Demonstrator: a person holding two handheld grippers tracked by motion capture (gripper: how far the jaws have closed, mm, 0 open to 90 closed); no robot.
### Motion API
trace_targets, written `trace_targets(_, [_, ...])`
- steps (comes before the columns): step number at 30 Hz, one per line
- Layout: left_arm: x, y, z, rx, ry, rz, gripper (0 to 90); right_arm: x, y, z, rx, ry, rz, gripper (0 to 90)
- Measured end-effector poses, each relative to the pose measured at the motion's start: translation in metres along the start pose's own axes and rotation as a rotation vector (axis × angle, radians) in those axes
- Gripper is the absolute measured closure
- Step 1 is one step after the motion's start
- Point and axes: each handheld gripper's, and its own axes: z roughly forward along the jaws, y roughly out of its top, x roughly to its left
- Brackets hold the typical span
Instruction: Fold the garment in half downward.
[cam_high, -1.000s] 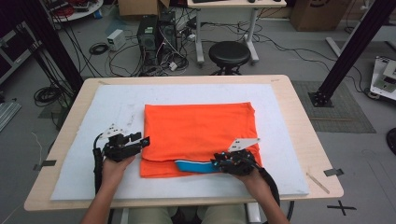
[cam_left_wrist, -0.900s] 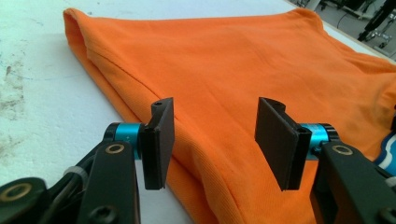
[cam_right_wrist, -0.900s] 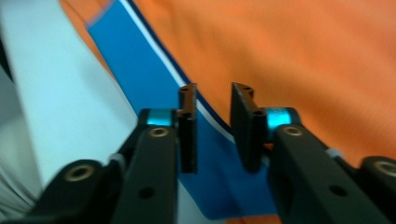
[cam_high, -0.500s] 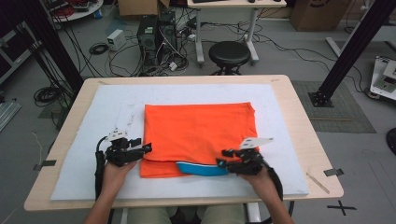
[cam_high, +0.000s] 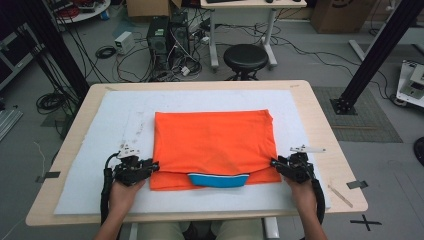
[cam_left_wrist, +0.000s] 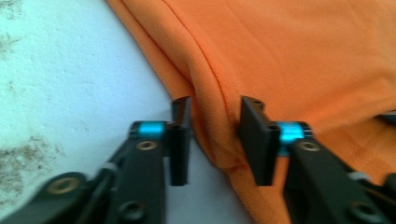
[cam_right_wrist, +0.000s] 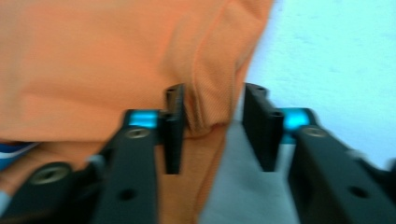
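Folded shirt (cam_high: 215, 145) on mat (cam_high: 100, 185), left gripper (cam_high: 152, 166) and right gripper (cam_high: 276, 164) flanking its near corners

Matt orange knit cloth shirt (cam_high: 215, 145) on rough white mat (cam_high: 100, 130), wooden table (cam_high: 327, 130)

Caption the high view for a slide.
Both grippers, left gripper and right gripper, at the near corners of a folded orange shirt.

Beyond my surface (cam_high: 320, 125): grey floor (cam_high: 300, 60) strewn with cables (cam_high: 100, 52), black round stool (cam_high: 245, 56), computer tower (cam_high: 167, 37) (upright), white desk legs (cam_high: 214, 35), black frame posts (cam_high: 375, 55).
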Motion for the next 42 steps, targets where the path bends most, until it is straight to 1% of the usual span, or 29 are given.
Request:
trace_targets(1, [0.0,0.0,0.0,0.0,0.0,-0.001,77.5,0.0,0.0,0.0,0.006,0.02,-0.006,80.9])
trace_targets(2, [0.0,0.0,0.0,0.001,-0.002,0.004,79.1,0.002,-0.001,-0.001,0.009,0.02,-0.017,82.2])
trace_targets(3, [0.0,0.0,0.0,0.003,-0.002,0.006,80.3,0.005,-0.001,-0.001,0.008,0.005,-0.037,84.2])
trace_targets(4, [-0.001,0.0,0.0,0.001,-0.002,0.003,80.8,0.008,0.0,-0.002,0.015,-0.006,-0.051,85.1])
trace_targets(6, [0.0,0.001,0.001,0.002,-0.003,0.003,81.3,0.01,0.0,-0.005,0.02,-0.027,-0.058,86.1])
trace_targets(7, [0.0,0.001,0.001,-0.002,-0.003,0.0,81.4,0.011,-0.001,-0.006,0.019,-0.039,-0.063,86.3])
trace_targets(9, [0.0,0.004,0.004,-0.002,-0.002,0.012,81.8,0.012,-0.002,-0.011,0.009,-0.062,-0.073,86.5])
trace_targets(10, [0.0,0.005,0.005,-0.003,-0.004,0.008,81.9,0.013,-0.003,-0.016,0.004,-0.07,-0.071,86.5])
trace_targets(13, [0.001,0.005,0.005,-0.005,-0.016,0.002,82.0,0.014,-0.006,-0.022,0.009,-0.067,-0.064,86.4])
trace_targets(15, [0.002,0.003,0.003,-0.004,-0.025,-0.001,82.1,0.012,-0.008,-0.022,0.013,-0.057,-0.041,86.0])
trace_targets(16, [0.002,0.003,0.003,-0.006,-0.028,-0.003,82.0,0.011,-0.008,-0.021,0.013,-0.046,-0.027,84.0])
trace_targets(17, [0.002,0.002,0.002,-0.006,-0.03,-0.004,82.0,0.01,-0.008,-0.021,0.003,-0.042,-0.026,80.9])
trace_targets(18, [0.003,0.002,0.001,-0.007,-0.032,-0.003,81.8,0.008,-0.008,-0.021,-0.01,-0.044,-0.027,72.3])
trace_targets(19, [0.002,0.001,0.001,-0.008,-0.032,-0.007,81.5,0.006,-0.009,-0.021,-0.033,-0.055,-0.027,60.2])
trace_targets(20, [0.002,0.001,0.0,-0.007,-0.031,-0.007,81.0,0.002,-0.008,-0.021,-0.065,-0.064,-0.016,52.7])
trace_targets(22, [0.002,0.0,-0.004,-0.011,-0.037,-0.008,79.3,-0.003,-0.007,-0.024,-0.115,-0.056,-0.014,46.5])
trace_targets(23, [0.003,0.0,-0.006,-0.017,-0.038,-0.011,75.4,-0.006,-0.005,-0.026,-0.15,-0.062,-0.021,41.5])
trace_targets(24, [0.004,0.001,-0.009,-0.034,-0.038,-0.011,69.4,-0.007,-0.004,-0.028,-0.169,-0.064,-0.023,38.9])
trace_targets(25, [0.006,0.001,-0.011,-0.053,-0.037,-0.004,60.5,-0.008,-0.003,-0.03,-0.194,-0.06,-0.035,36.2])
trace_targets(27, [0.009,0.003,-0.015,-0.112,-0.045,0.009,46.7,-0.008,0.001,-0.033,-0.237,-0.048,-0.073,30.6])
trace_targets(28, [0.01,0.004,-0.017,-0.143,-0.047,0.016,40.4,-0.007,0.003,-0.033,-0.247,-0.04,-0.094,30.3])
trace_targets(29, [0.01,0.005,-0.018,-0.166,-0.052,0.026,31.4,-0.006,0.004,-0.034,-0.255,-0.032,-0.117,28.1])
trace_targets(30, [0.011,0.006,-0.021,-0.193,-0.058,0.039,25.1,-0.005,0.005,-0.033,-0.258,-0.021,-0.137,26.5])
trace_targets(31, [0.012,0.007,-0.022,-0.218,-0.067,0.045,22.6,-0.003,0.006,-0.033,-0.258,-0.006,-0.152,24.7])
trace_targets(33, [0.013,0.008,-0.027,-0.283,-0.109,0.072,22.6,0.001,0.008,-0.032,-0.254,0.007,-0.179,21.4])
trace_targets(34, [0.013,0.009,-0.029,-0.306,-0.122,0.088,22.6,0.002,0.008,-0.031,-0.253,0.016,-0.195,21.4])
trace_targets(35, [0.013,0.01,-0.03,-0.323,-0.131,0.095,22.6,0.004,0.008,-0.031,-0.255,0.024,-0.211,21.4])
trace_targets(39, [0.015,0.012,-0.032,-0.381,-0.153,0.094,22.6,0.009,0.009,-0.032,-0.276,0.026,-0.239,21.4])
trace_targets(42, [0.017,0.012,-0.033,-0.375,-0.141,0.096,22.6,0.01,0.009,-0.035,-0.286,0.025,-0.233,21.4])
